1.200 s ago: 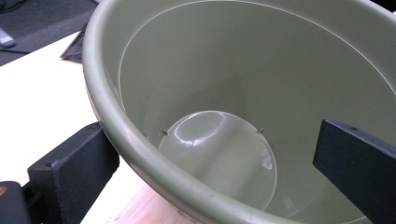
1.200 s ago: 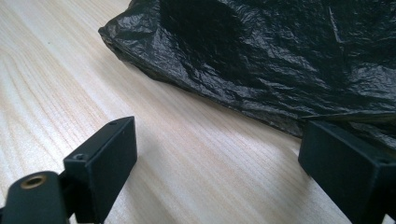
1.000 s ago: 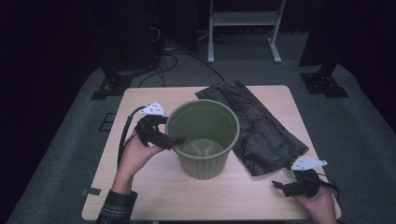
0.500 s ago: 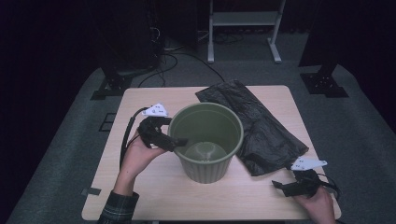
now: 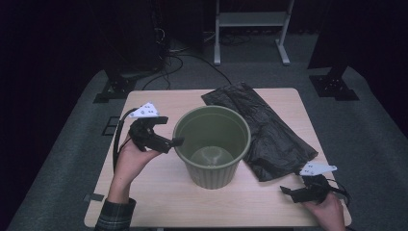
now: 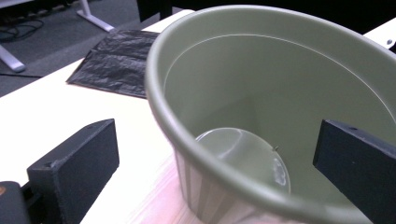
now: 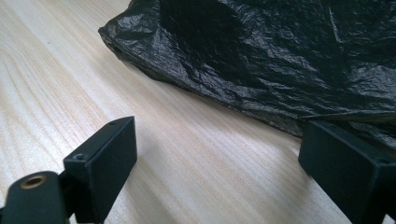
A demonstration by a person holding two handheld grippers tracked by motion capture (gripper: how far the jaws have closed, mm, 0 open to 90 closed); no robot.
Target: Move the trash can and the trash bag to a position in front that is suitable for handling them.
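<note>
Dark room, light wooden table [image 5: 159, 192] on grey carpet; a white stand behind the table is cut off at the top edge.

My left gripper [image 5: 166, 134] sits just left of the green bucket [image 5: 211, 147], jaws apart. In the left gripper view one jaw is outside the rim and the other lies over the opening; I cannot tell whether either touches the wall. Bucket stands upright mid-table, its bottom pale and glossy, its base cut off in that view.

My right gripper [image 5: 293, 191] rests low on the table, right of the bucket and near the table's front edge, jaws wide apart on nothing. The black plastic bag [image 5: 269, 127] lies crumpled right of the bucket; whether its near edge touches the bucket is hidden by the rim.
</note>
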